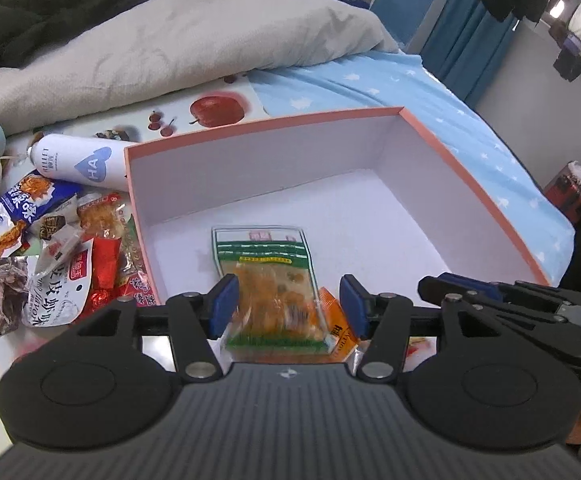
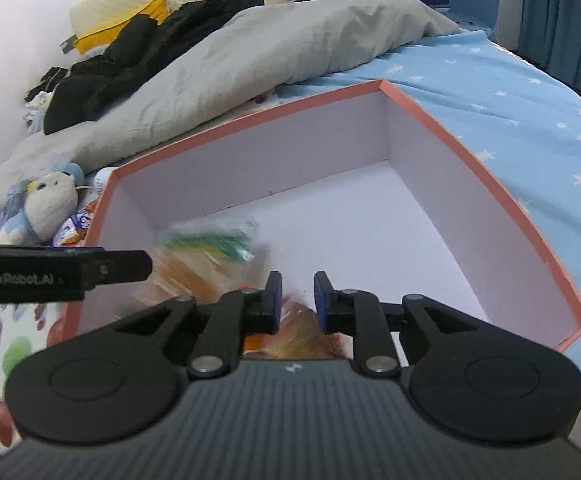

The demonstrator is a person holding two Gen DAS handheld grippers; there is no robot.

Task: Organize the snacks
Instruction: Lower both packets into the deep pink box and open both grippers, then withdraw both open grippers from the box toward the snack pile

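A pink-rimmed box [image 1: 270, 122] [image 2: 250, 116] with a white inside lies open on the bed. My left gripper [image 1: 288, 304] hangs over its near-left part, jaws apart. A clear packet with green stripes and orange filling [image 1: 266, 276] lies between the blue pads, blurred at its near end, with a gap to the right pad. In the right wrist view that packet [image 2: 206, 244] is a blur. My right gripper [image 2: 298, 300] stands just to the right, pads a little apart. A blurred orange packet [image 2: 302, 336] [image 1: 336, 324] shows below them, not pinched.
A heap of snack packets [image 1: 50, 248] and a white bottle [image 1: 78, 160] lie left of the box on a fruit-print mat. A plush toy [image 2: 50, 204] sits beyond them. Behind the box is a grey duvet [image 1: 170, 40]; to the right, a blue star sheet [image 2: 510, 100].
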